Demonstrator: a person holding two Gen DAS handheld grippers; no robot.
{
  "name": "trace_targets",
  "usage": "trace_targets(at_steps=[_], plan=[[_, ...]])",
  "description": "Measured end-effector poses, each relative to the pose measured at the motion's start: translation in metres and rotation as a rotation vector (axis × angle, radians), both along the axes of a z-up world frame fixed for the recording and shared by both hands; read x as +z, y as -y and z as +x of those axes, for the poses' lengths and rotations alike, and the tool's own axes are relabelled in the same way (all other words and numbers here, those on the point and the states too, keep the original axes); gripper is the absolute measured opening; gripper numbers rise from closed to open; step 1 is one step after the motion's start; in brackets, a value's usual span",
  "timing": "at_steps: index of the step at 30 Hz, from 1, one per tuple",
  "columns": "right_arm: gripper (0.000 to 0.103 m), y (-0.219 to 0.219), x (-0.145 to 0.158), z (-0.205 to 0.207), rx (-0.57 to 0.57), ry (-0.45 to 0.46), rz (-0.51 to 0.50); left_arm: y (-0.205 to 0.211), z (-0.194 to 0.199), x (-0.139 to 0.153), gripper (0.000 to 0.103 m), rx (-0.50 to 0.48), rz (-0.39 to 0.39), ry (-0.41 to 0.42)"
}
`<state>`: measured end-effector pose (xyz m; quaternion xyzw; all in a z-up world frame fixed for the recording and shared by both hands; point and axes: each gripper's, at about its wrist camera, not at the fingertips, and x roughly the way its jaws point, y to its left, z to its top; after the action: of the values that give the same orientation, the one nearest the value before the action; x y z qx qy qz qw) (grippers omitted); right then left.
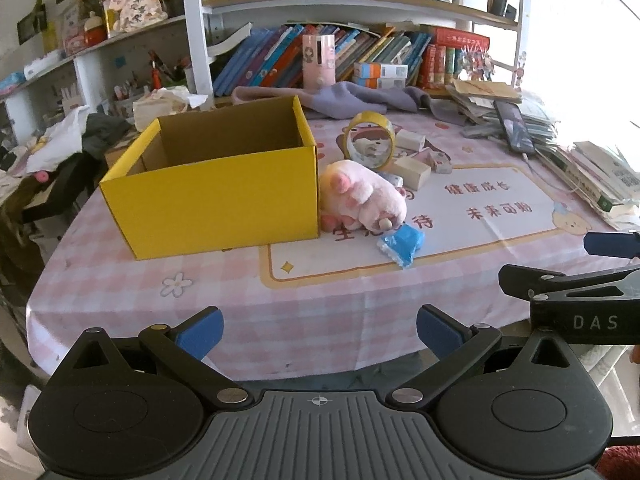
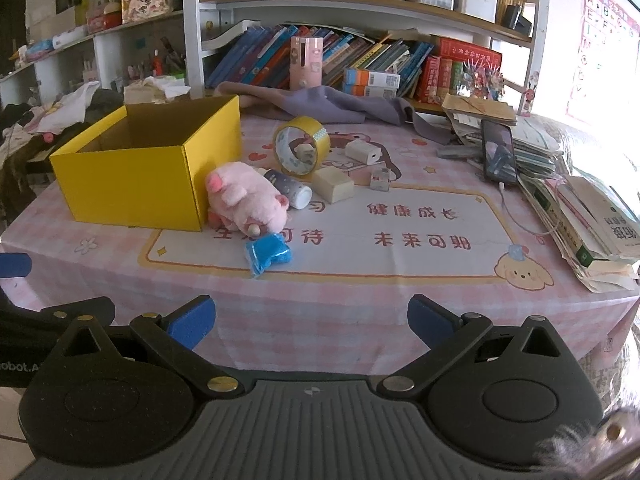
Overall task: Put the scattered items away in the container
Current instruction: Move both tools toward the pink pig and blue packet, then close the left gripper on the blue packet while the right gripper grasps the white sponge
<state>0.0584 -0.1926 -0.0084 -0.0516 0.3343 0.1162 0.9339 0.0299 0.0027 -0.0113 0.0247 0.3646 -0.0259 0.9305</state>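
Left wrist view: left gripper point(image 1: 319, 330) held back at the near table edge, fingers spread wide, nothing btwn them. Yellow box point(image 1: 216, 196) sits open-topped on the pink checked cloth point(image 1: 200, 280), left of centre; inside not visible from this angle. Pink plush point(image 1: 362, 196) lies touching the box's right wall, w/ a blue packet point(image 1: 402, 245) just in front of it. Behind: tape roll point(image 1: 370, 140) upright on its edge, cream block point(image 1: 412, 171) near it. Right gripper's body pokes in at the right edge. Right wrist view: right gripper point(image 2: 311, 320) also at the near edge, fingers wide, holding nothing. Box point(image 2: 136, 184) now at left, plush point(image 2: 250, 200) against its corner, packet point(image 2: 268, 256) in front. A small capped bottle point(image 2: 290, 188) lies btwn plush and block point(image 2: 333, 185). White charger point(image 2: 366, 153) and small carton point(image 2: 380, 179) sit past the tape roll point(image 2: 302, 146). Grey cloth point(image 2: 328, 106) is bunched at the back, by the bookshelf point(image 2: 360, 56). Phone point(image 2: 498, 152) on a paper stack point(image 2: 592, 224) crowds the right side.
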Motion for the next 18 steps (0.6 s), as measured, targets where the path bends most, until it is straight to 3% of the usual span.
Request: trace_targets(at_steps=[18], plan=[[0.103,0.0,-0.007,0.051,-0.027,-0.031,-0.02,0.006,0.051,-0.014,0.103,-0.046,-0.023,-0.052]])
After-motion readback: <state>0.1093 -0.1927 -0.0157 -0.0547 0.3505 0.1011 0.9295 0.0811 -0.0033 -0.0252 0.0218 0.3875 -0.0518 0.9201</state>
